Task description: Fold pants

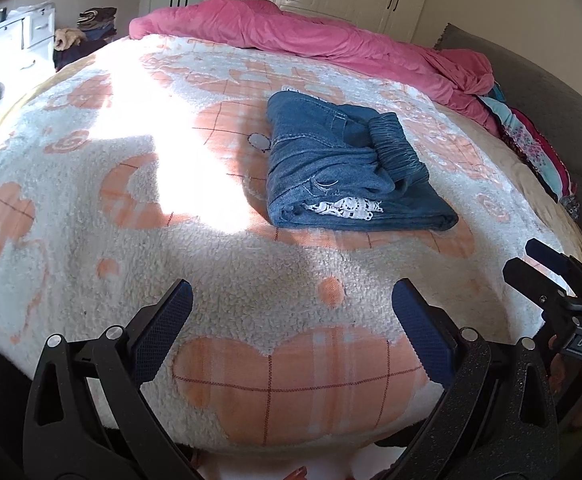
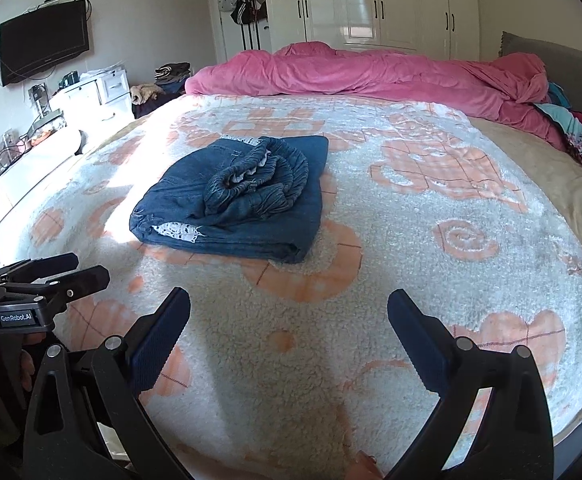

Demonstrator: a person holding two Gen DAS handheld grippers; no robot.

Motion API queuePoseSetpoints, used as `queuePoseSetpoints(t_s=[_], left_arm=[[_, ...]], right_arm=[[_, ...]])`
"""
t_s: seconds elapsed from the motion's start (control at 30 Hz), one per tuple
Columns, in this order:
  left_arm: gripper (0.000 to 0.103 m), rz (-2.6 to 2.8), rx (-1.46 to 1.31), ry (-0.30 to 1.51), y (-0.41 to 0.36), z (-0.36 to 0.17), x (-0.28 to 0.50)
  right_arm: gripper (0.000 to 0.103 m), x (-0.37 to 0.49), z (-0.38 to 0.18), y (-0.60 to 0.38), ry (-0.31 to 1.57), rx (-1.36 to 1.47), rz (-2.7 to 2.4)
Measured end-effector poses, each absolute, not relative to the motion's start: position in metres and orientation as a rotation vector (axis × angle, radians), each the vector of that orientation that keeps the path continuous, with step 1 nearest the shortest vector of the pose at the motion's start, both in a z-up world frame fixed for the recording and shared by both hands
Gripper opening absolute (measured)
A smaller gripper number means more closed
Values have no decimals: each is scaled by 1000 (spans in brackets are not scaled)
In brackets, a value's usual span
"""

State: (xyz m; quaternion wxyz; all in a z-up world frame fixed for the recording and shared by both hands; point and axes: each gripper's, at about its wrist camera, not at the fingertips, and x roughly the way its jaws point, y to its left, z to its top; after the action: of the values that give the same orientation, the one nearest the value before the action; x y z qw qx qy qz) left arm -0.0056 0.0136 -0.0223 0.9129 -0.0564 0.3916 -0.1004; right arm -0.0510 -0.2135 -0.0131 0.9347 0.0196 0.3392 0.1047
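Bed (image 2: 431, 280) fills the room's centre, covered by a white fleece blanket with orange patches; pink duvet (image 2: 371, 68) bunched along the far edge. Pants (image 2: 227, 200), blue denim, lie as a compact folded bundle near mid-blanket, elastic waistband rumpled on top, a strip of white lace showing at the near fold. Bundle's long axis runs roughly away from the person, toward the duvet. Both tools sit at the near edge of the bed, well apart from the pants, holding nothing. Left gripper (image 1: 291, 312): fingers spread wide, bare blanket between them; pants lie ahead and slightly to its right. Right gripper (image 2: 289, 320): also spread wide; pants lie ahead and to its left. So the bundle sits between the two lines of approach; neither is clearly nearer. Judgement: folding looks nearly or fully done; only the loose waistband might want tidying.
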Motion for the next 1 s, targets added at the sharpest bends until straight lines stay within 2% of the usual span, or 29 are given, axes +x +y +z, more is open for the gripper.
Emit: queuePoseSetpoints(t_s=[0.3,1.0], left_arm=[[94,-190,-108,727,16,-18,-7],[94,-170,-112,805,20,-36,1]], right_arm=[[99,-58,-16,-213,592,21,195],[99,-48,-46,-217,685,66,172]])
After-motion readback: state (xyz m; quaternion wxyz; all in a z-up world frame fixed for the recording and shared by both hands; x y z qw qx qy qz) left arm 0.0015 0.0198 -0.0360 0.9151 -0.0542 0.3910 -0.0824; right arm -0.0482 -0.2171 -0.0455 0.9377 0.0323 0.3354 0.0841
